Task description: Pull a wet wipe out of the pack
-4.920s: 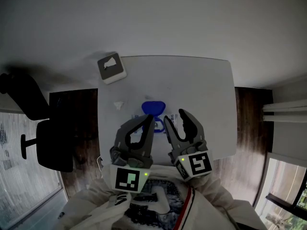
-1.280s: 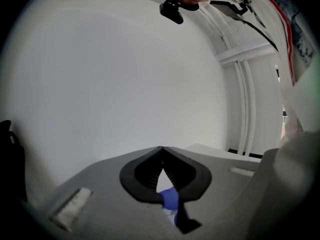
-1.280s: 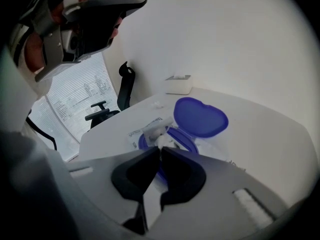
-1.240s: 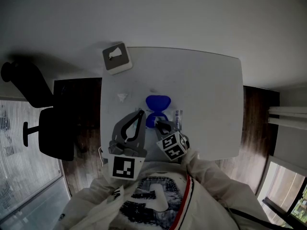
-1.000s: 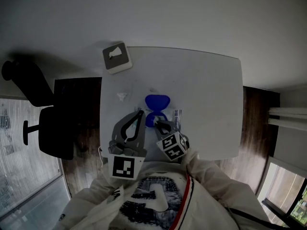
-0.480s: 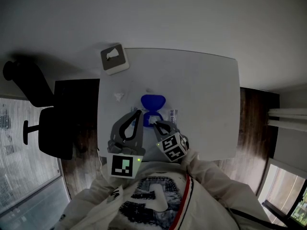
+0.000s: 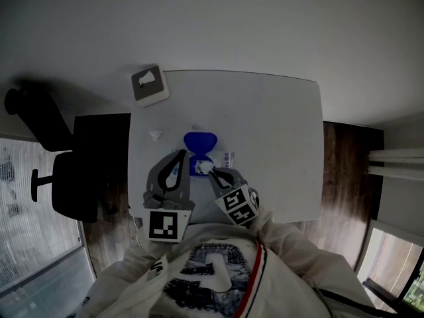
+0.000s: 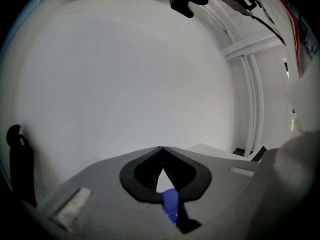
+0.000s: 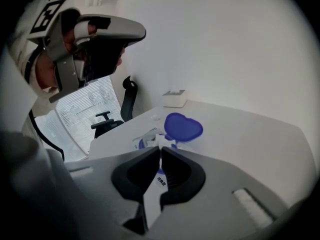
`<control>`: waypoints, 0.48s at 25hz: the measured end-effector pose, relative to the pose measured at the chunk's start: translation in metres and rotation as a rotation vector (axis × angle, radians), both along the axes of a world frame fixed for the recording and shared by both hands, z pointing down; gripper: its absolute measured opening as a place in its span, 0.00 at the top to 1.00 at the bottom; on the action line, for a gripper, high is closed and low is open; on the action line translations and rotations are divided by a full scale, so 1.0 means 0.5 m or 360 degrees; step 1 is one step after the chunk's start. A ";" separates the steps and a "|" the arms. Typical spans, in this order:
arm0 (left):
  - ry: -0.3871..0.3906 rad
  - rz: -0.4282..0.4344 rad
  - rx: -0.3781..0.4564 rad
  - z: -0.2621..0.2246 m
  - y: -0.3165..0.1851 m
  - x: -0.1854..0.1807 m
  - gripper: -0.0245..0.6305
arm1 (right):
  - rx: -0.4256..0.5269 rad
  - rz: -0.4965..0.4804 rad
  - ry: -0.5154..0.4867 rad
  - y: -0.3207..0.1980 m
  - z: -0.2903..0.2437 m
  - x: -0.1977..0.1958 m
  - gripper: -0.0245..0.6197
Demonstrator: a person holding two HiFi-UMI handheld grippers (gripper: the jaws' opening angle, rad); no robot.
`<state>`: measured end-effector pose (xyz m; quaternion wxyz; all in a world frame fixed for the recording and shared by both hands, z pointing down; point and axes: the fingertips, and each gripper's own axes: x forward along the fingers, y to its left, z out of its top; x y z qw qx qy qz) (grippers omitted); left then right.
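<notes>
Office-type room, small and plain.
Given away by a black office chair (image 7: 56, 177) with armrests parked left of a bare white table (image 7: 278, 131), slatted blinds (image 7: 16, 197) over the window behind the chair, dark wood-plank floor (image 7: 348, 164) either side, blank white walls (image 7: 265, 18), and a tissue box (image 7: 147, 85) on the table's far left corner.

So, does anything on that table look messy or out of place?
Only a small crumpled white scrap lying loose on the table, left of the pack's open blue lid. The wipe sticking up is pinched in the right claw, so that's intended.
</notes>
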<state>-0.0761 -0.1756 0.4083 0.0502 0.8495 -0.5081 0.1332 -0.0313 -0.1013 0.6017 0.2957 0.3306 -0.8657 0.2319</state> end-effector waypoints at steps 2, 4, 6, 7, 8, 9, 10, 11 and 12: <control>-0.0010 -0.0002 0.0004 0.000 0.005 0.010 0.96 | 0.0012 0.0011 -0.0027 0.001 -0.013 0.014 0.93; -0.0009 -0.0007 0.0010 -0.002 0.010 0.024 0.96 | 0.0039 0.0022 -0.0051 0.000 -0.031 0.030 0.94; -0.0013 -0.0015 0.0021 -0.005 0.018 0.037 0.96 | 0.0061 0.0035 -0.0078 -0.001 -0.048 0.047 0.94; -0.0016 -0.0020 0.0025 -0.007 0.022 0.044 0.96 | 0.0067 0.0041 -0.0090 0.000 -0.055 0.057 0.94; -0.0017 -0.0024 0.0028 -0.009 0.026 0.052 0.96 | 0.0072 0.0047 -0.0099 0.002 -0.060 0.067 0.93; -0.0019 -0.0028 0.0029 -0.010 0.030 0.060 0.96 | 0.0077 0.0052 -0.0107 0.004 -0.064 0.077 0.94; -0.0025 -0.0031 0.0030 -0.011 0.034 0.069 0.96 | 0.0082 0.0056 -0.0114 0.006 -0.068 0.087 0.94; -0.0031 -0.0033 0.0033 -0.011 0.038 0.077 0.96 | 0.0087 0.0060 -0.0121 0.009 -0.072 0.097 0.93; -0.0034 -0.0036 0.0038 -0.013 0.042 0.085 0.96 | 0.0092 0.0065 -0.0129 0.011 -0.076 0.108 0.93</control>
